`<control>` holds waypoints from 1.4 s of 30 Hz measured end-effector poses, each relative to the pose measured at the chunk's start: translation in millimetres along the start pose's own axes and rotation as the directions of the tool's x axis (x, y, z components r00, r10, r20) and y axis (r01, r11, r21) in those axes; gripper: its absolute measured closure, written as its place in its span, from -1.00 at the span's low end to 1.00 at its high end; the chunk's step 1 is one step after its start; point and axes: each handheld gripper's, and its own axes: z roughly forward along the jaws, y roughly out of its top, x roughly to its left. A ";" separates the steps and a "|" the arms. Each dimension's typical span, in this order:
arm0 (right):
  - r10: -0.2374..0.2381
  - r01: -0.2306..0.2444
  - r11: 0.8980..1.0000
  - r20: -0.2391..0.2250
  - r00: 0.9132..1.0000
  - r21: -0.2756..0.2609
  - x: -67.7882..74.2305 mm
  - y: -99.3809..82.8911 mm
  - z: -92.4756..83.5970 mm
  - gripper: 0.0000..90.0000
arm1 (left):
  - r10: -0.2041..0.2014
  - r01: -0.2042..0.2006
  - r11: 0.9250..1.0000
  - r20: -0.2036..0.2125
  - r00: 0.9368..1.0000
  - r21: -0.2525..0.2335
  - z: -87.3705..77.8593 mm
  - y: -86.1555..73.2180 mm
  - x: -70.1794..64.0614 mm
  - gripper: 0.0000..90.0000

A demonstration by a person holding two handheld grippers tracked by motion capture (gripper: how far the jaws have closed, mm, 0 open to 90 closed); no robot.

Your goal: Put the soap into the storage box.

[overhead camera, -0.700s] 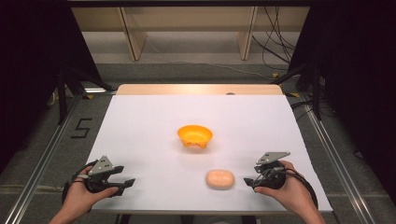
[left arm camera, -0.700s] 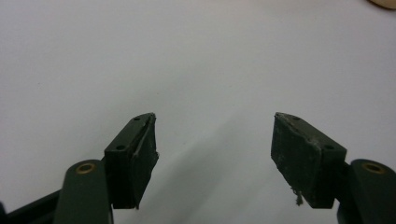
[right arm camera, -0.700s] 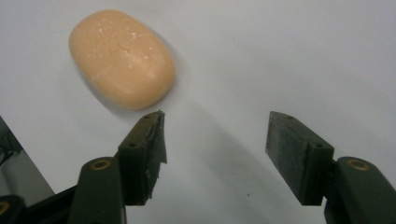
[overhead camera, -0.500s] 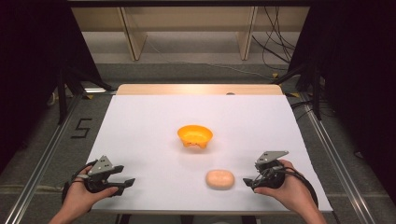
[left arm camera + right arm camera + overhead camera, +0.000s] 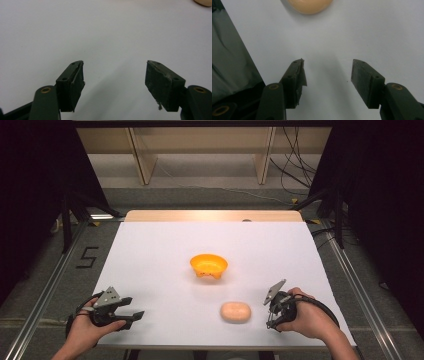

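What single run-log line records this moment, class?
left tongs: open, empty | right tongs: open, empty, beside bread roll | orange bowl: mid-table, untouched | white table

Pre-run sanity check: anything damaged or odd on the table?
Mostly tidy. Black rubber pads on the left gripper look frayed, with a loose thread hanging. Orange plastic bowl upright, pale bun-shaped object intact.

- Your table [image 5: 150, 250] wears a smooth, matt white sheet; bare pale wood shows at its far edge.
- The orange bowl [image 5: 208, 265] looks like glossy plastic.
- Your left gripper [image 5: 113, 82] has matt black pads [image 5: 160, 83], rough and frayed at the edges.
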 end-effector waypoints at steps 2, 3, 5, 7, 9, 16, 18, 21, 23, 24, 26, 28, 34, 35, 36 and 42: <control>-0.024 0.025 0.999 -0.022 0.999 0.040 -0.9 4.0 -0.2 -0.08 | -0.003 0.003 1.000 -0.004 1.000 0.001 0.6 0.1 0.0 -0.31; -0.030 0.032 0.997 -0.023 0.999 0.065 -0.7 6.5 -0.3 -0.10 | -0.002 0.002 1.000 -0.011 1.000 -0.001 1.0 0.0 -0.2 -0.31; -0.069 0.072 0.994 -0.034 0.997 0.081 -3.0 11.0 1.2 -0.15 | -0.003 0.003 1.000 -0.002 1.000 0.000 1.0 0.0 -0.4 -0.31; -0.082 0.085 0.990 -0.027 0.996 0.109 -3.1 16.1 2.0 -0.16 | 0.002 -0.002 1.000 -0.007 1.000 0.002 0.9 0.3 -0.1 -0.31; -0.094 0.095 0.989 -0.021 0.995 0.114 -3.5 18.7 3.0 -0.17 | 0.000 0.000 1.000 -0.007 1.000 0.001 0.9 0.3 -0.2 -0.31; -0.168 0.171 0.974 -0.035 0.985 0.148 0.6 37.2 5.4 -0.20 | 0.002 -0.002 1.000 -0.004 1.000 0.003 0.8 0.2 -0.3 -0.31; -0.179 0.183 0.972 -0.037 0.983 0.147 1.1 40.6 6.3 -0.20 | -0.016 0.016 1.000 0.008 1.000 0.002 1.1 -0.2 -1.2 -0.31; -0.181 0.185 0.971 -0.041 0.983 0.151 2.5 45.5 7.0 -0.21 | -0.013 0.013 1.000 0.008 1.000 0.003 0.8 0.0 -1.1 -0.31; -0.208 0.212 0.967 -0.044 0.977 0.142 1.7 49.0 7.6 -0.22 | -0.013 0.013 1.000 0.008 1.000 0.002 0.5 0.0 -1.4 -0.31; -0.201 0.204 0.968 -0.036 0.979 0.146 3.2 50.7 7.3 -0.22 | 0.007 -0.007 1.000 0.007 1.000 0.002 0.1 0.5 -0.5 -0.31; -0.210 0.214 0.965 -0.044 0.977 0.151 2.9 54.0 7.7 -0.22 | 0.006 -0.006 1.000 0.008 1.000 0.003 0.0 0.5 -0.5 -0.31; -0.222 0.227 0.963 -0.047 0.974 0.146 3.4 57.4 9.0 -0.23 | -0.016 0.016 1.000 0.010 1.000 -0.001 0.6 0.1 -1.5 -0.31; -0.214 0.221 0.966 -0.063 0.975 0.137 6.4 66.2 12.8 -0.25 | -0.010 0.010 1.000 0.012 1.000 -0.005 0.8 0.3 -1.4 -0.31; -0.235 0.241 0.962 -0.062 0.970 0.132 5.4 67.5 14.1 -0.25 | -0.023 0.023 1.000 0.012 1.000 -0.007 1.0 0.0 -2.2 -0.31; -0.232 0.238 0.962 -0.064 0.971 0.132 5.3 68.6 14.4 -0.26 | 0.002 -0.003 1.000 0.011 1.000 0.004 0.1 0.5 -0.6 -0.31; -0.237 0.244 0.959 -0.063 0.969 0.147 5.9 75.0 17.5 -0.27 | -0.003 0.003 1.000 0.010 1.000 -0.008 0.7 0.6 -1.5 -0.31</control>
